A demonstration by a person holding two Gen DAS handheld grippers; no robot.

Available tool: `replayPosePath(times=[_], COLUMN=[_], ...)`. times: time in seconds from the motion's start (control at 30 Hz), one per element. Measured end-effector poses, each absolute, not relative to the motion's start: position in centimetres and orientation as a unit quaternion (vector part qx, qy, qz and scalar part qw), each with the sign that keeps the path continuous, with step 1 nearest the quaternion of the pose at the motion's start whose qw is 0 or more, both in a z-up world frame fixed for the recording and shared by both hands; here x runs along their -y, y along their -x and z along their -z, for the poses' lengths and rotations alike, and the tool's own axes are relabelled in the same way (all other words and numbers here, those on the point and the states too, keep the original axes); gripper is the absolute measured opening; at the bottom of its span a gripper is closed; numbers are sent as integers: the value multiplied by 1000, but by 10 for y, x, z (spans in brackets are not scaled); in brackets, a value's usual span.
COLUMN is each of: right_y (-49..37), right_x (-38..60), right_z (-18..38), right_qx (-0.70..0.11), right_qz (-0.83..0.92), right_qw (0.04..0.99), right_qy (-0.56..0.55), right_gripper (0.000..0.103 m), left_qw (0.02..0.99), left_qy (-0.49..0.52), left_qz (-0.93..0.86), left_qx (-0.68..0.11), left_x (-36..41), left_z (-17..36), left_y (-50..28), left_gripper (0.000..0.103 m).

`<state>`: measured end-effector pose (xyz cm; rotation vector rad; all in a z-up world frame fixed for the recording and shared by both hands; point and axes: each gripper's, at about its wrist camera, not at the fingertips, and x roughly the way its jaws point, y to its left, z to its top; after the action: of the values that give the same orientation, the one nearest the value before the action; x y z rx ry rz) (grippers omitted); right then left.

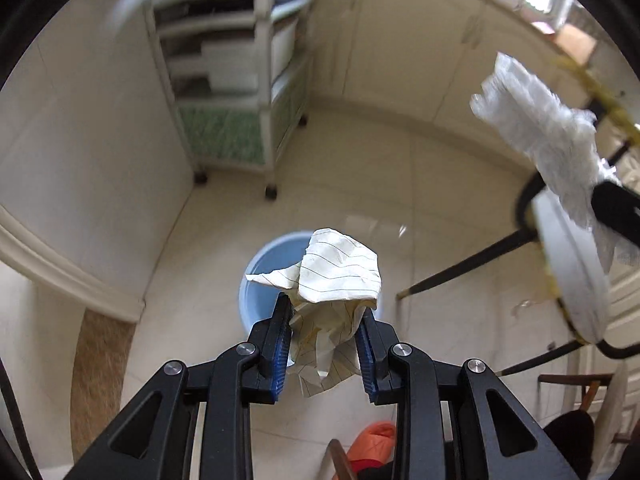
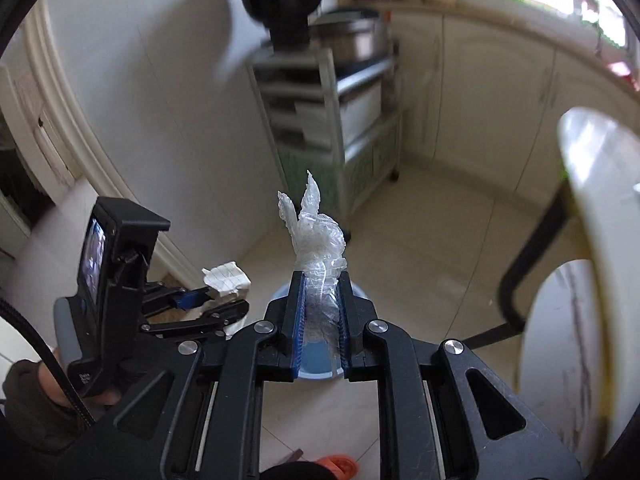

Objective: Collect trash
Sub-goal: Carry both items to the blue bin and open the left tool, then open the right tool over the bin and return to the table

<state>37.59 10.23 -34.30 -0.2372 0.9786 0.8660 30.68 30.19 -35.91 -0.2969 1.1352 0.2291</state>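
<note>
In the left wrist view my left gripper (image 1: pixel 326 308) is shut on a crumpled sheet of lined paper (image 1: pixel 340 268). It hangs over a light blue bin (image 1: pixel 264 276) on the tiled floor. In the right wrist view my right gripper (image 2: pixel 321 276) is shut on a twisted wad of clear plastic wrap (image 2: pixel 318 236), right above the same bin (image 2: pixel 316 360). To its left is the left gripper (image 2: pixel 226 298) with the paper (image 2: pixel 226 278), held by a sleeved hand (image 2: pixel 36 396). The plastic wad (image 1: pixel 540 128) also shows at upper right in the left wrist view.
A white wheeled shelf cart (image 1: pixel 228 80) stands by the wall behind the bin, with cream cabinets (image 2: pixel 480 88) beyond. A white round table top (image 2: pixel 600 208) on black legs (image 1: pixel 464 268) is close on the right. An orange slipper (image 1: pixel 372 440) lies on the floor near me.
</note>
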Motion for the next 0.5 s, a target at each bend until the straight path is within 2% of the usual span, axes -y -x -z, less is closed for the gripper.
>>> replayPosePath(times=[0.23, 0.27, 0.3, 0.37, 0.5], right_y=[-407, -411, -413, -414, -421], right_x=[-141, -145, -146, -145, -156], right_z=[409, 416, 420, 426, 440], right_qx=[-495, -500, -503, -509, -521], right_qz=[-395, -395, -394, -398, -401], right_qw=[764, 762, 760, 756, 747], right_qy=[124, 120, 119, 108, 100], right_gripper=[14, 14, 14, 14, 15], left_qw=[807, 803, 800, 798, 798], left_qy=[148, 148, 143, 129, 120], left_qz=[-103, -104, -112, -132, -166], left_qx=[-563, -567, -571, -574, -567], left_x=[-329, -330, -334, -341, -342], left_z=[396, 399, 402, 407, 409], left_y=[-367, -376, -385, -394, -386], left_gripper=[33, 37, 51, 68, 70])
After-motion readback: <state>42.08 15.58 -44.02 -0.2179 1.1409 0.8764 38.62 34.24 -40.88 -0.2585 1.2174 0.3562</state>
